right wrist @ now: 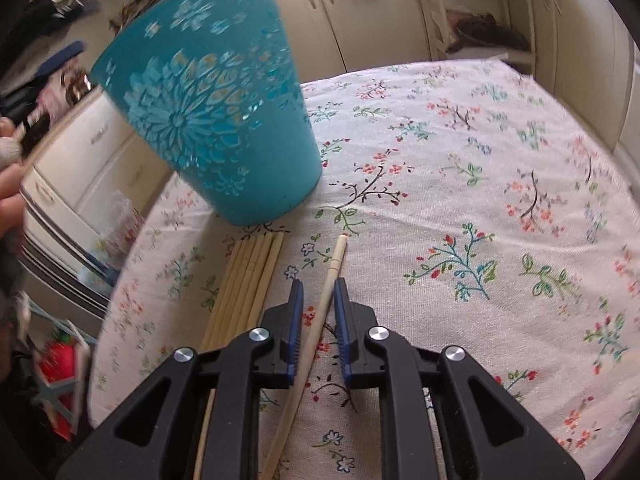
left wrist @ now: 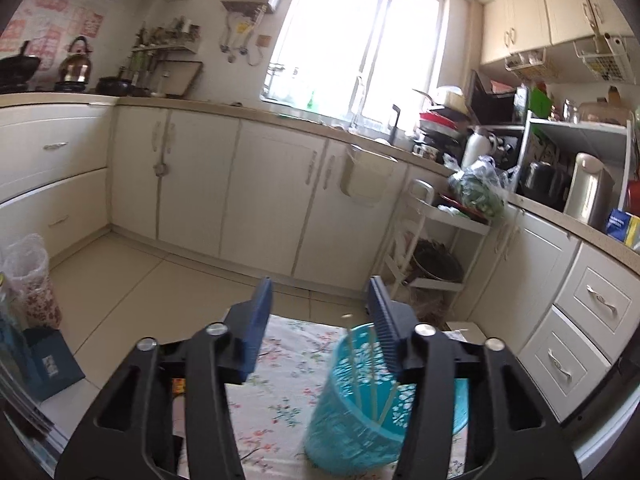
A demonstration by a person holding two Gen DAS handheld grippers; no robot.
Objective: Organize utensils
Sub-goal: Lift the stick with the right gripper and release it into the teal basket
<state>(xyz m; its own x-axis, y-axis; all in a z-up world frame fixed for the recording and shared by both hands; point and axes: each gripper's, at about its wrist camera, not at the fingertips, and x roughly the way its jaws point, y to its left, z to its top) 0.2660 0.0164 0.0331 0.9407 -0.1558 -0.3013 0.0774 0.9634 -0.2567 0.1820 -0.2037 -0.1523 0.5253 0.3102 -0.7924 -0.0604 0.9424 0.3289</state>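
Teal basket (left wrist: 352, 408) holds several chopsticks (left wrist: 370, 376); left gripper (left wrist: 320, 304) spread wide, right gripper (right wrist: 318, 300) fingers straddling one chopstick (right wrist: 320, 320), not clamped

One teal perforated basket (right wrist: 216, 112) at upper left of the right wrist frame. One bundle of about six pale chopsticks (right wrist: 244, 280) below it. One single chopstick (right wrist: 326, 300) at lower centre. Roughly four more chopsticks (left wrist: 374, 380) inside the basket, left wrist frame.
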